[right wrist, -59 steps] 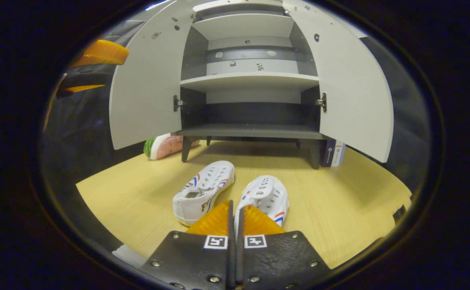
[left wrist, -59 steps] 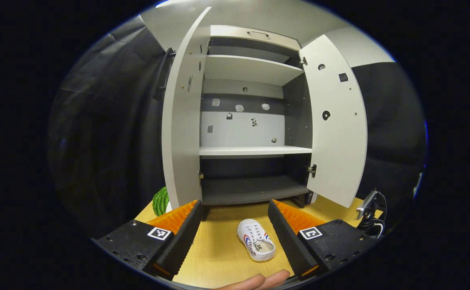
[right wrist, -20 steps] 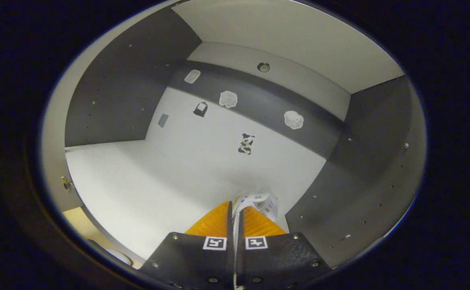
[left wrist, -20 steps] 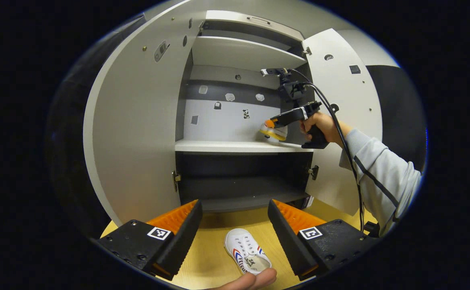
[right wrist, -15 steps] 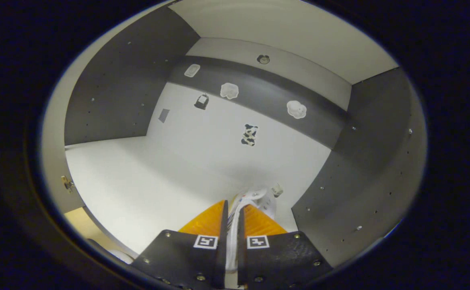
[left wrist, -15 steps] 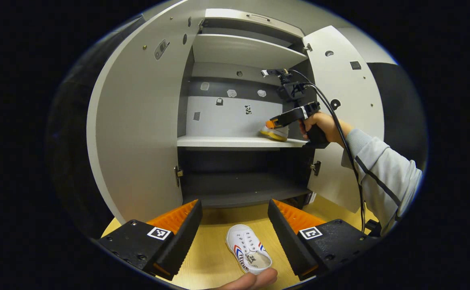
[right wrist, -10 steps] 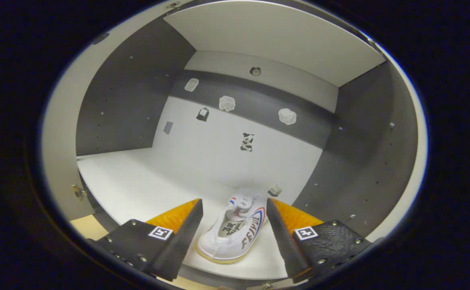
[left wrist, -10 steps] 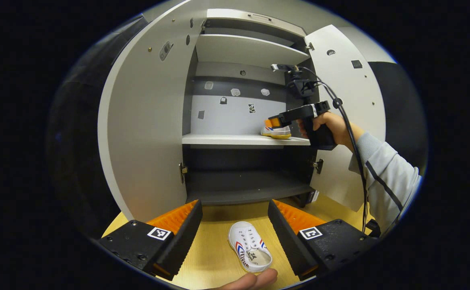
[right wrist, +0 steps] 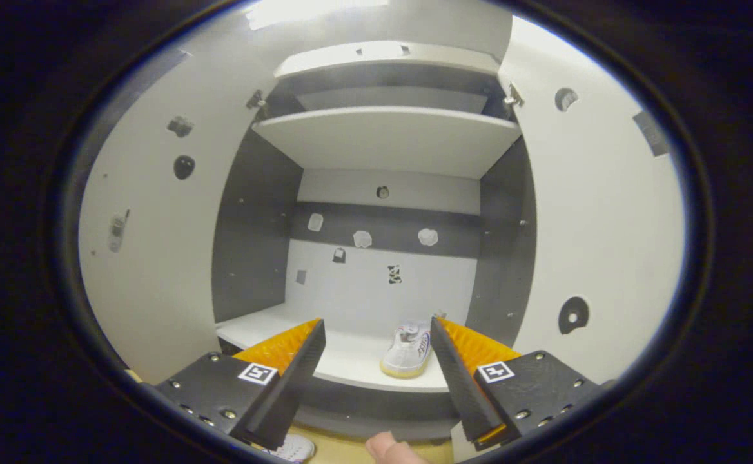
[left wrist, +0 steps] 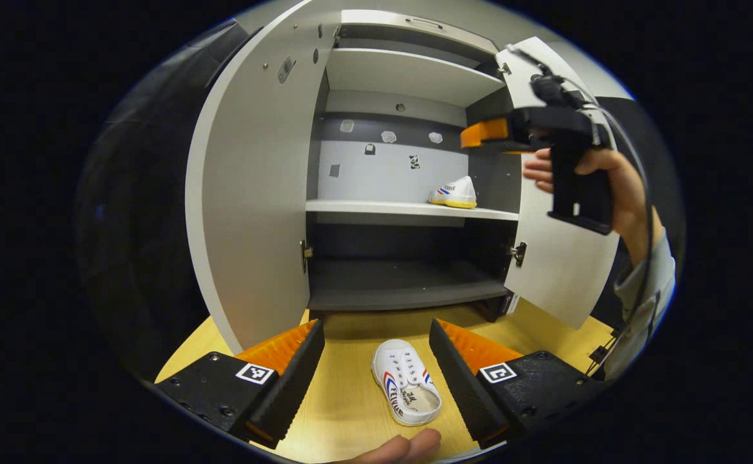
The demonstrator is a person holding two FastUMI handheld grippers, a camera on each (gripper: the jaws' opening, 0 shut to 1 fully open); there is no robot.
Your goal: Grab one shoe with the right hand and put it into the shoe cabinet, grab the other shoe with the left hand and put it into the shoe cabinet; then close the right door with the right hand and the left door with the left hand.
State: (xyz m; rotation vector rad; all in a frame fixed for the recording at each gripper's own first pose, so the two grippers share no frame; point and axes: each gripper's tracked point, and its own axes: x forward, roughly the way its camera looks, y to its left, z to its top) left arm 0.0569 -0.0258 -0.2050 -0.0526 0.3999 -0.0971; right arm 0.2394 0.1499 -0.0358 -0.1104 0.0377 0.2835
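Observation:
One white shoe [left wrist: 454, 193] [right wrist: 407, 350] with red and blue stripes rests on the right end of the shoe cabinet's middle shelf [left wrist: 376, 207] [right wrist: 351, 357]. The other white shoe [left wrist: 407, 391] lies on the wooden table, toe toward the cabinet, between the open fingers of my left gripper [left wrist: 376, 361], which hovers above it. A sliver of this shoe [right wrist: 296, 446] peeks in low in the right gripper view. My right gripper [right wrist: 376, 351] is open and empty, drawn back in front of the cabinet. Seen from the left gripper view, that right gripper [left wrist: 479, 133] is held up by a hand [left wrist: 608, 177] near the right door [left wrist: 560, 258].
Both cabinet doors stand wide open, the left door [left wrist: 251, 193] [right wrist: 157, 245] and the right door [right wrist: 599, 238]. A dark bottom shelf [left wrist: 402, 293] and an upper shelf [left wrist: 409, 74] hold nothing. The wooden table [left wrist: 344, 412] runs in front of the cabinet. A fingertip [left wrist: 409, 446] shows at the bottom edge.
My right gripper opened, left the shoe on the middle shelf, and drew back and up out of the cabinet. The left gripper stayed open over the other shoe, shifting only slightly.

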